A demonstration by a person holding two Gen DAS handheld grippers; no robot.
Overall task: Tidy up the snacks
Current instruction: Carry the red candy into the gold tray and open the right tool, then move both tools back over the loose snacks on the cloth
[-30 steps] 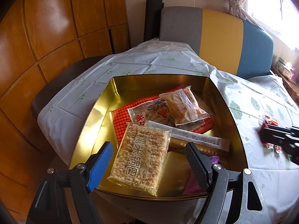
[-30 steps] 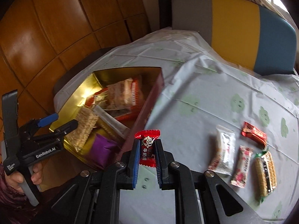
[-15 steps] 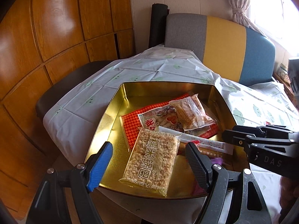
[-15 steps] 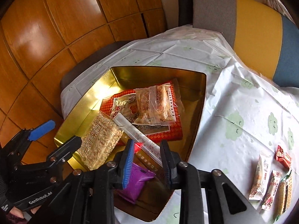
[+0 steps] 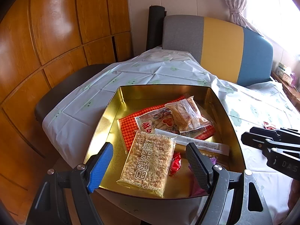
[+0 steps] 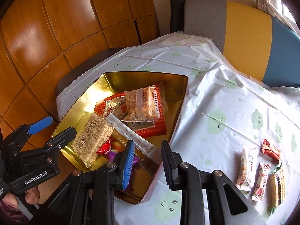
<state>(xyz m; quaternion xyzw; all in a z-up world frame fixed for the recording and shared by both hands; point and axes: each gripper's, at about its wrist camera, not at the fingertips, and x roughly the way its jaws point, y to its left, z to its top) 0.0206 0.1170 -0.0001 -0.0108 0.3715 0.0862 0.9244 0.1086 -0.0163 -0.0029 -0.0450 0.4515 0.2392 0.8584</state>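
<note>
Gold tin [image 5: 232, 123] on the clouded tablecloth [image 6: 234, 101], seen from both wrists. The left gripper [image 5: 150, 161] hovers at the tin's near edge, jaws spread wide and empty, straddling the puffed-rice bar [image 5: 150, 161] that lies flat in the tin. The right gripper [image 6: 147, 161] stands above the tin's corner nearest it, jaws parted a moderate way, nothing between them.

Left wrist view: the small red candy [image 5: 175, 163] lies on the tin floor, just beside the rice bar's right edge, with a long white sachet [image 5: 196, 143] above it and a clear-wrapped pastry [image 5: 187, 113] resting on the red checked packet [image 5: 131, 123]. A purple wrapper is largely hidden behind the right finger. Of the loose snacks outside the tin, only one red wrapper [image 5: 269, 125] shows, past the right gripper's body.

Right wrist view: four snacks lie well apart from the tin on the cloth: a white bar [image 6: 246, 166], a red sweet [image 6: 271, 149], a slim pink-and-white stick [image 6: 261, 181] and a yellow biscuit pack [image 6: 278, 183]. The red candy [image 6: 104, 147] peeks from under the rice bar.
</note>
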